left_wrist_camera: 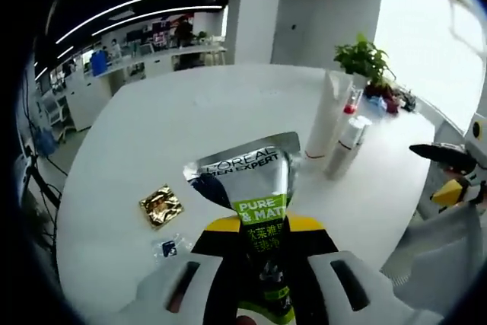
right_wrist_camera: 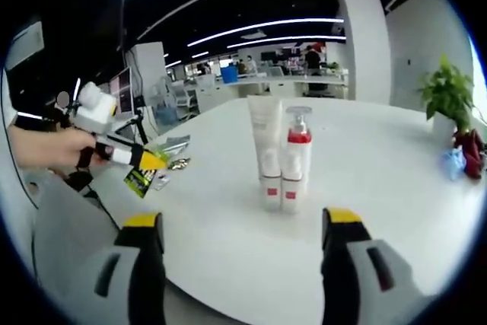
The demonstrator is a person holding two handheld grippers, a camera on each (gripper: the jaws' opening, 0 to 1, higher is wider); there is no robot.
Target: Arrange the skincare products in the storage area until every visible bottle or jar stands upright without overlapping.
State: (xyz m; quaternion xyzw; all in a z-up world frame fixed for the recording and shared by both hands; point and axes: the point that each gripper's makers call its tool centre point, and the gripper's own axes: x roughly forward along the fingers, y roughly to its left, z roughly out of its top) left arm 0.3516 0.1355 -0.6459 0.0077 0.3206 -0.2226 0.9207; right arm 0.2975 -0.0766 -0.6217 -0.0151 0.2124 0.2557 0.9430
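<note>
My left gripper (left_wrist_camera: 262, 237) is shut on a silver, green and black L'Oreal tube (left_wrist_camera: 247, 176), held above the white table (left_wrist_camera: 190, 112) with its crimped end pointing away. Far right on the table, a tall white tube (left_wrist_camera: 329, 116), a red-collared pump bottle (left_wrist_camera: 352, 100) and a white bottle (left_wrist_camera: 346, 146) stand upright together. In the right gripper view the same group stands ahead: white tube (right_wrist_camera: 265, 123), pump bottle (right_wrist_camera: 298, 142) and two small white bottles (right_wrist_camera: 271, 180). My right gripper (right_wrist_camera: 243, 222) is open short of them, holding nothing. The left gripper (right_wrist_camera: 129, 156) carries the L'Oreal tube (right_wrist_camera: 173, 144) at the left.
A gold sachet (left_wrist_camera: 160, 205) and a small clear packet (left_wrist_camera: 169, 247) lie on the table left of the held tube. A potted plant (left_wrist_camera: 364, 58) stands at the far edge behind the bottles. A hand (right_wrist_camera: 46, 146) holds the left gripper. Office desks lie beyond the table.
</note>
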